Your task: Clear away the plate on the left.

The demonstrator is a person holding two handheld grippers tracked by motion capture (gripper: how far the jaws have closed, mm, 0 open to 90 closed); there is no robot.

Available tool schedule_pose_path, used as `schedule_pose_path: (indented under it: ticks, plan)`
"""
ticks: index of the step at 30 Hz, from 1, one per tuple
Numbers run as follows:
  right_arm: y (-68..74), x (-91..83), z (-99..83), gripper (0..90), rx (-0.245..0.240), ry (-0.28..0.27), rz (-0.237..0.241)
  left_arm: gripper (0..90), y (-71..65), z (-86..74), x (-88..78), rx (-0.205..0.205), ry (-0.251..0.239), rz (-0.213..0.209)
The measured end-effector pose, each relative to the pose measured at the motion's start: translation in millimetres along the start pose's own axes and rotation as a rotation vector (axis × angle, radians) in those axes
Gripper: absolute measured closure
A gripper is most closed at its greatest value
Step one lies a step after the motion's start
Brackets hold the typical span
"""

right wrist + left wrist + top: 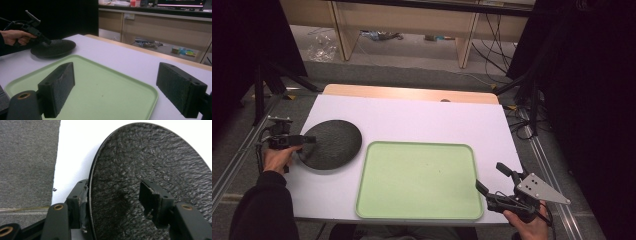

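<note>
The green tray (419,181) serves as the landmark: it lies flat on the white table (422,117), near the table's front edge, and its shallow bed holds nothing but a few tiny specks.

Left of the tray, the left gripper (308,140) is held in the person's left hand (277,156) at the table's left edge. Its fingers (155,202) straddle the near rim of a black, rough-textured plate (331,144), one finger under the rim and one over the plate's inner face. In the left gripper view the lower finger touches the rim, while a little space shows beside the upper one, so I cannot tell whether the plate is firmly clamped. In the right gripper view the plate (53,48) sits on the table with the left gripper (46,41) reaching down onto its near side. The plate holds nothing, and its right rim lies just beside the tray's far left corner, apart from it.

Right of the tray, the right gripper (492,180) is held in the person's right hand (527,225) just off the tray's near right corner. Its fingers (58,87) stand wide apart and hold nothing, pointing over the tray (100,92) toward the plate.
</note>
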State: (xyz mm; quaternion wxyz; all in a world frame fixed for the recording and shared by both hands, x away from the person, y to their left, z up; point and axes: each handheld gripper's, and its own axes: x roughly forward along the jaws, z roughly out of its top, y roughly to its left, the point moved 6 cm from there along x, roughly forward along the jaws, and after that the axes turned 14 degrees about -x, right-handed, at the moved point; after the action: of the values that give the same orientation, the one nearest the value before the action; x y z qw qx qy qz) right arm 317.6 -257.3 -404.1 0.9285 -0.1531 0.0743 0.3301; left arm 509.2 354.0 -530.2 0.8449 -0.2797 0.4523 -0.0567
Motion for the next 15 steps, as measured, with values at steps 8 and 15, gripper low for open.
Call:
schedule_pose_path:
  ticks: [8,15]
  plan:
    - [0.8,0.3,-0.1,16.1,0.001,0.002,0.001,52.3,3.6,-0.6,-2.3,0.002,0.007,0.002]
    - [1.1,0.9,-0.1,16.1,0.0,0.004,0.006,62.7,8.6,-0.1,-5.1,-0.028,0.008,-0.017]
